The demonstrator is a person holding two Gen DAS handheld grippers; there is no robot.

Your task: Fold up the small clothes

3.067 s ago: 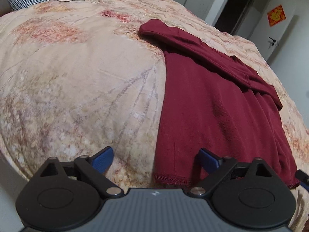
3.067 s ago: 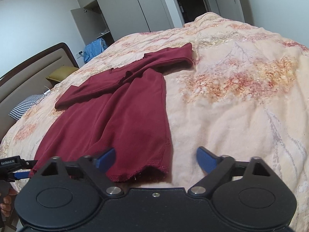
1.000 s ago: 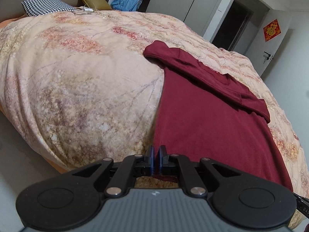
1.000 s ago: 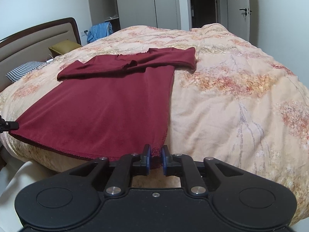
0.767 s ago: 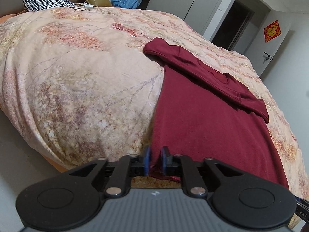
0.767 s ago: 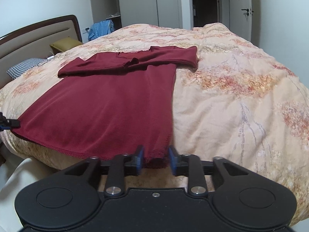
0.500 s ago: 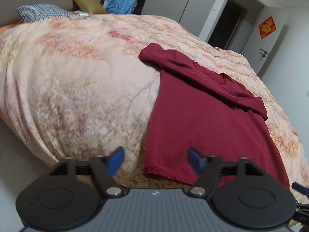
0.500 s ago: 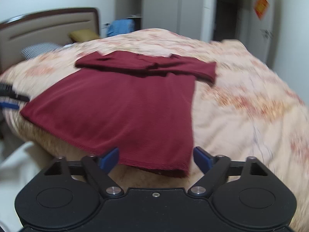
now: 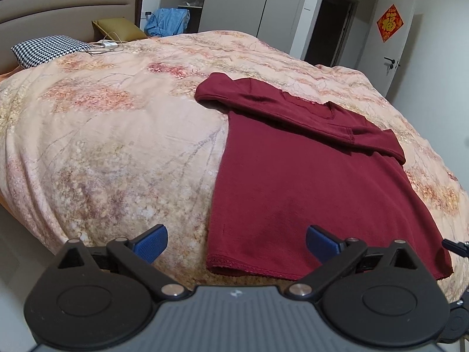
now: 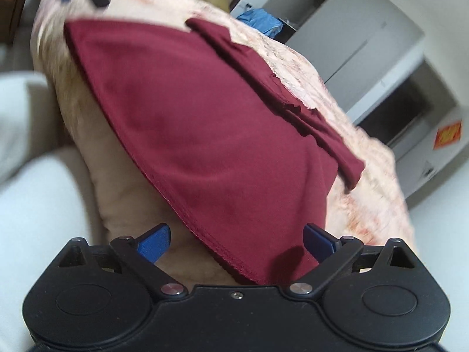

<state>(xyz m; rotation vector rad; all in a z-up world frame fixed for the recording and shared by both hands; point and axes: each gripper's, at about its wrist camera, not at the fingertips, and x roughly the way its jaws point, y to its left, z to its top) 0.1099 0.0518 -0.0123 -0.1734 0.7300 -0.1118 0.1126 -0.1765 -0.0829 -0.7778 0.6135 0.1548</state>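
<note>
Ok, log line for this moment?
shirt flat on bed, sleeves folded | left gripper just opened, empty | right gripper just opened, empty

Even, soft indoor lighting is recorded in the left wrist view; no lamp is visible and no glare is noted. The picture is sharp: the hem stitching of the maroon shirt (image 9: 307, 182) and the print of the floral duvet (image 9: 111, 135) are resolved. Faint shadow is seen under the folded sleeve. Strong fisheye bending is noted at the headboard (image 9: 67, 3) and door frames, with dark corners. The right wrist view is tilted and motion-blurred, most heavily toward its edges; a dark shadow is cast on the shirt beside the right finger (image 10: 319, 242).
</note>
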